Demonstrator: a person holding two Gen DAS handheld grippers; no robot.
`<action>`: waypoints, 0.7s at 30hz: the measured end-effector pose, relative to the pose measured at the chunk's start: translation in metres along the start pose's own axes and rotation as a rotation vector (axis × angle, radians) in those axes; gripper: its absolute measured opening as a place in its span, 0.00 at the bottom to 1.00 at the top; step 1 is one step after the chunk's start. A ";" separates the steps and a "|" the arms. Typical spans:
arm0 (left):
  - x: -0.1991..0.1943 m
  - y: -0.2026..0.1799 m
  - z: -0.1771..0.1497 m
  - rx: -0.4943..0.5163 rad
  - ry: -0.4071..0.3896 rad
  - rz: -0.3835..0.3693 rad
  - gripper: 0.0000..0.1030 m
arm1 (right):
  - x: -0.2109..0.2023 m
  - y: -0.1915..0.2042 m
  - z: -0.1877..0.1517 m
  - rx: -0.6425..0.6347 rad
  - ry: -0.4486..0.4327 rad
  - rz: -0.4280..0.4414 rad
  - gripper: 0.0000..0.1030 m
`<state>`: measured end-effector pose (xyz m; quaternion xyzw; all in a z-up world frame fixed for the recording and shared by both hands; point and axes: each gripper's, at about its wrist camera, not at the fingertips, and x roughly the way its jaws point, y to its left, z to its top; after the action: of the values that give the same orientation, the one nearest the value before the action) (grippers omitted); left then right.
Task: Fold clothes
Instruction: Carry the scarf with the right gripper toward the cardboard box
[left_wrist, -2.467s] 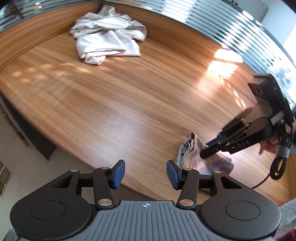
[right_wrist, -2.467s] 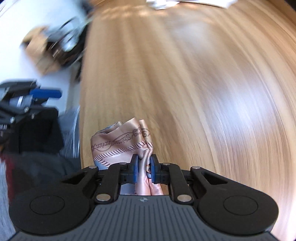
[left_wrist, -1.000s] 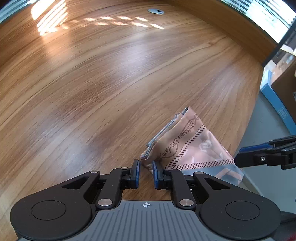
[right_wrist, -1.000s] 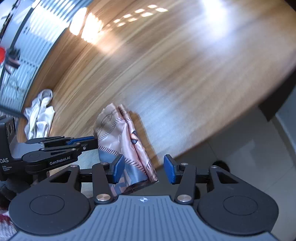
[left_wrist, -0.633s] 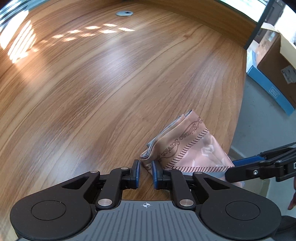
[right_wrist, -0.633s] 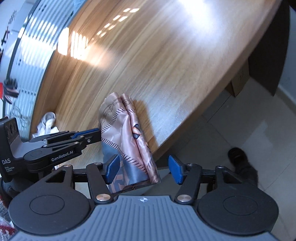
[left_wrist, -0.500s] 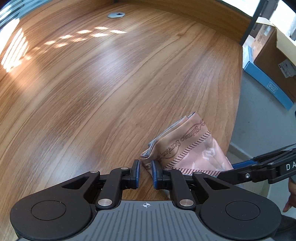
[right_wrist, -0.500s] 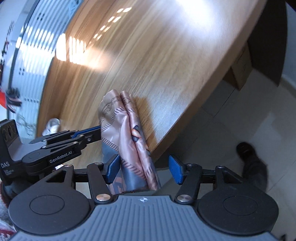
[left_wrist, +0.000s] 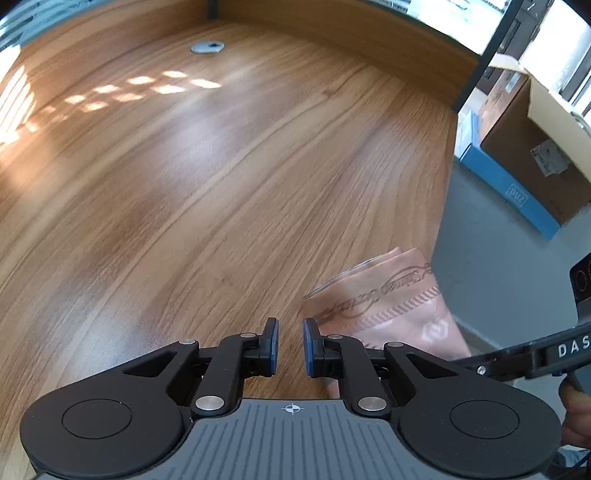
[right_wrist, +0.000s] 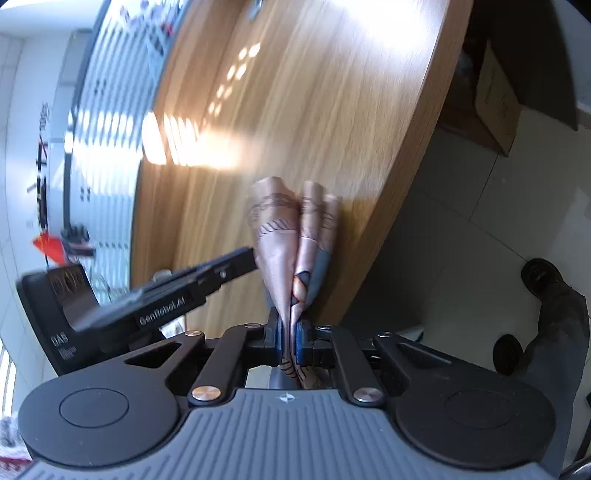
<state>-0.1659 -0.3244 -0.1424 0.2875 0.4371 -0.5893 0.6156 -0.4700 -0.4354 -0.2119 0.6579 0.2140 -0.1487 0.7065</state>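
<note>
A folded pink scarf (left_wrist: 388, 306) with dark print lies at the edge of the wooden table (left_wrist: 184, 184), one end hanging over it. In the right wrist view the scarf (right_wrist: 280, 236) runs down into my right gripper (right_wrist: 290, 343). Its jaws are closing, and the blue pads press on the bunched cloth. My left gripper (left_wrist: 290, 347) hovers over the table just left of the scarf. Its pads stand a narrow gap apart with only wood showing between them. Its fingertips (right_wrist: 247, 258) reach the scarf's left side. One of the right gripper's fingers (left_wrist: 535, 350) comes in from the right.
The table edge (right_wrist: 391, 206) runs beside the scarf, with tiled floor below. A cardboard box (left_wrist: 528, 147) on a blue one stands on the floor to the right. A person's shoe (right_wrist: 543, 275) is on the tiles. A cable grommet (left_wrist: 207, 47) sits far back.
My right jaws, wide apart around the scarf's hanging end, have shut on it, and that wrist has rolled. The left gripper has shifted, so the scarf now sits further right in its view.
</note>
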 end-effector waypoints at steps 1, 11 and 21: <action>-0.005 -0.001 0.001 0.002 -0.014 -0.005 0.18 | -0.006 0.002 -0.001 0.009 -0.021 0.009 0.07; -0.046 -0.039 0.022 0.169 -0.127 -0.121 0.56 | -0.106 0.023 -0.002 0.061 -0.294 0.003 0.07; -0.051 -0.106 0.080 0.369 -0.228 -0.272 0.79 | -0.225 0.031 0.022 0.089 -0.517 -0.094 0.07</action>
<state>-0.2497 -0.3848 -0.0445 0.2652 0.2846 -0.7651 0.5131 -0.6464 -0.4709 -0.0723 0.6178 0.0501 -0.3537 0.7004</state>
